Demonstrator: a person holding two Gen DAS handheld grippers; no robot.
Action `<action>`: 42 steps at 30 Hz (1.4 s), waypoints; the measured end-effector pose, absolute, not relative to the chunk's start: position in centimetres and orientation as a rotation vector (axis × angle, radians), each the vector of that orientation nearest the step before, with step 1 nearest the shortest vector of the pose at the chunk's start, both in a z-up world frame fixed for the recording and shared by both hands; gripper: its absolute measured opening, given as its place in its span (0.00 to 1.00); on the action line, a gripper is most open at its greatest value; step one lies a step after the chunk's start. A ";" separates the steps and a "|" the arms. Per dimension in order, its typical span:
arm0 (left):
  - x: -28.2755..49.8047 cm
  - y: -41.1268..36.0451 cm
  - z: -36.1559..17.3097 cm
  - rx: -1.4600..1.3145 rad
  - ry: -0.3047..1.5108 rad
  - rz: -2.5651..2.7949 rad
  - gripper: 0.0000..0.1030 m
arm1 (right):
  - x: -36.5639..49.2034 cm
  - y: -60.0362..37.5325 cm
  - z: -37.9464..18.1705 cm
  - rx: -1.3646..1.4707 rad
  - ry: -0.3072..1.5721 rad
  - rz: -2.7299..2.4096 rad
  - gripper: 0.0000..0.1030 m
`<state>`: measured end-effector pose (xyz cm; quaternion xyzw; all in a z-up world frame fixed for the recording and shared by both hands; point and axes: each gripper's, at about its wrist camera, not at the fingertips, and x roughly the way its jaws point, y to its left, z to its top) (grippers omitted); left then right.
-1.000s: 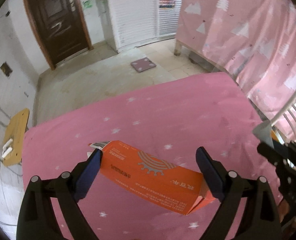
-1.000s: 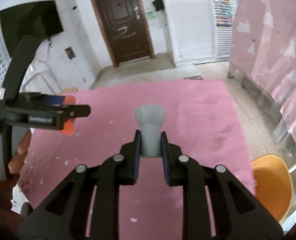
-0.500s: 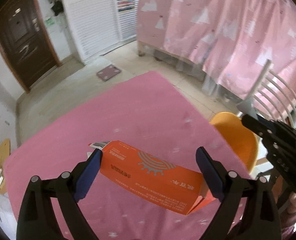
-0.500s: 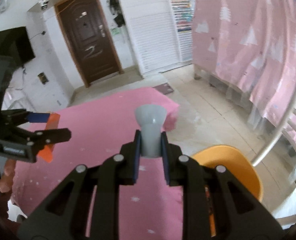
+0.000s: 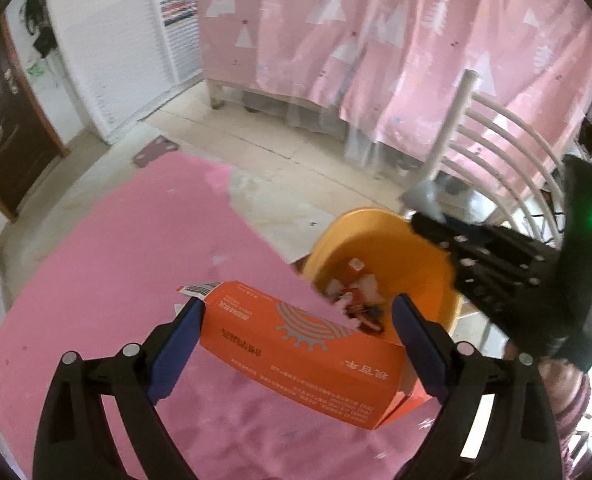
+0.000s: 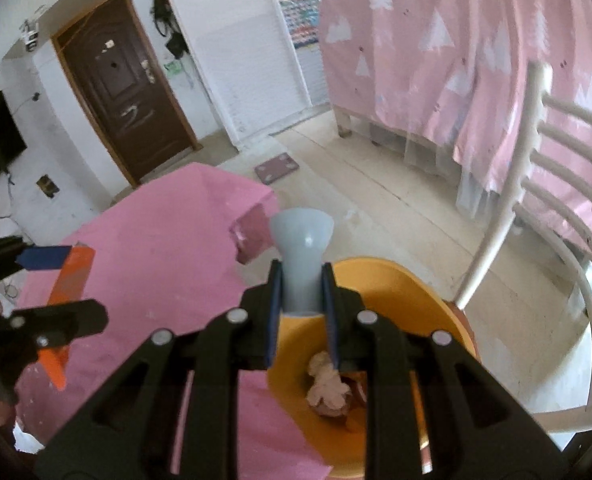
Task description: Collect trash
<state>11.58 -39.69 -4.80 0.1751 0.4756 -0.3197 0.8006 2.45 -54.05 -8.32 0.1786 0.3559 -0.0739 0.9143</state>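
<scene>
My left gripper is shut on a long orange carton, held lengthwise above the pink table near its right edge. My right gripper is shut on a grey funnel-shaped plastic piece and hangs over the orange basin. The basin also shows in the left wrist view, beside the table, with several scraps of trash inside. The right gripper is above the basin's far rim there. The carton and left gripper appear at the left of the right wrist view.
A white slatted chair stands to the right of the basin. A pink patterned curtain covers a bench behind. A small scale lies on the tiled floor. A brown door is at the back.
Both grippers have swung right, from over the table toward the basin. The right gripper is now above the basin, and the carton is near the table's right edge.
</scene>
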 end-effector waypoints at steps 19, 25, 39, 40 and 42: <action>10.2 -45.5 -7.9 0.339 1.081 -0.854 0.85 | 0.4 -60.4 -9.7 0.520 0.705 -0.283 0.47; 9.8 -45.7 -7.9 0.295 1.091 -0.910 0.86 | -0.4 -61.2 -9.5 0.548 0.686 -0.302 0.50; 9.8 -43.0 -6.6 0.230 1.033 -0.907 0.89 | -0.1 -60.0 -8.8 0.535 0.673 -0.287 0.55; 9.8 -42.3 -6.3 0.222 1.018 -0.897 0.89 | 0.1 -59.8 -8.7 0.530 0.674 -0.280 0.59; 9.9 -40.9 -5.8 0.210 0.995 -0.873 0.90 | 0.2 -59.1 -8.4 0.518 0.668 -0.268 0.64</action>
